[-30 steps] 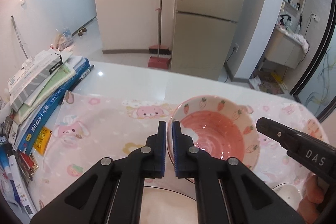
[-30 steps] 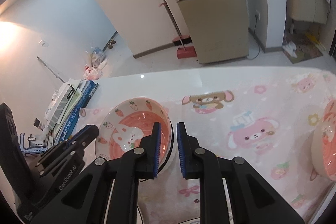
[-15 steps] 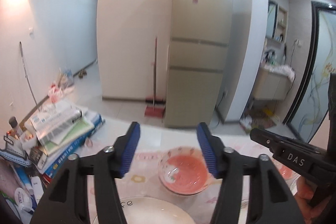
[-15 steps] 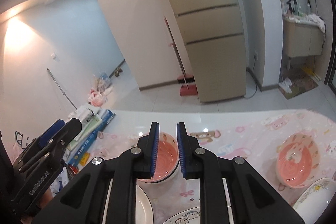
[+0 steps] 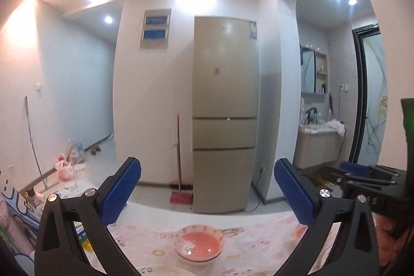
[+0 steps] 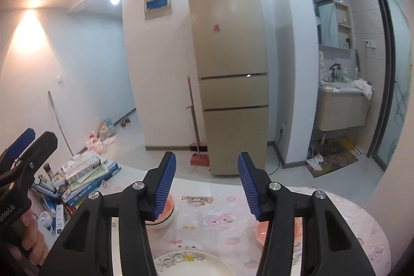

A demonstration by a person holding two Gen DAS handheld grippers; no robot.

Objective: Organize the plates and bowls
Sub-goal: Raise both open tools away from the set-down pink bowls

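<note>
My left gripper [image 5: 207, 188] is raised above the table, its jaws opening wide with nothing between them. Below it a pink strawberry bowl [image 5: 199, 246] rests on the pink cartoon tablecloth [image 5: 253, 245]. A white plate's rim [image 5: 155, 270] shows at the bottom edge. My right gripper [image 6: 205, 183] is also lifted, jaws opening and empty. Its left finger half hides the same pink bowl [image 6: 168, 208]. A second pink bowl [image 6: 260, 229] peeks out behind its right finger. A cartoon-printed plate [image 6: 191, 263] lies nearest me. Each gripper appears in the other's view: left [image 6: 38, 140], right [image 5: 362, 172].
A stack of books and boxes [image 6: 85, 172] crowds the table's left end. Beyond the table's far edge stand a beige fridge [image 5: 225, 120], a red broom [image 5: 178, 172] and a washbasin cabinet [image 6: 341, 107]. A hand [image 6: 31, 245] holds the left gripper's handle.
Both grippers were shut at the pink bowl's rim; they have since opened, risen and tilted up toward the room. The bowl stays on the table, now far below.
</note>
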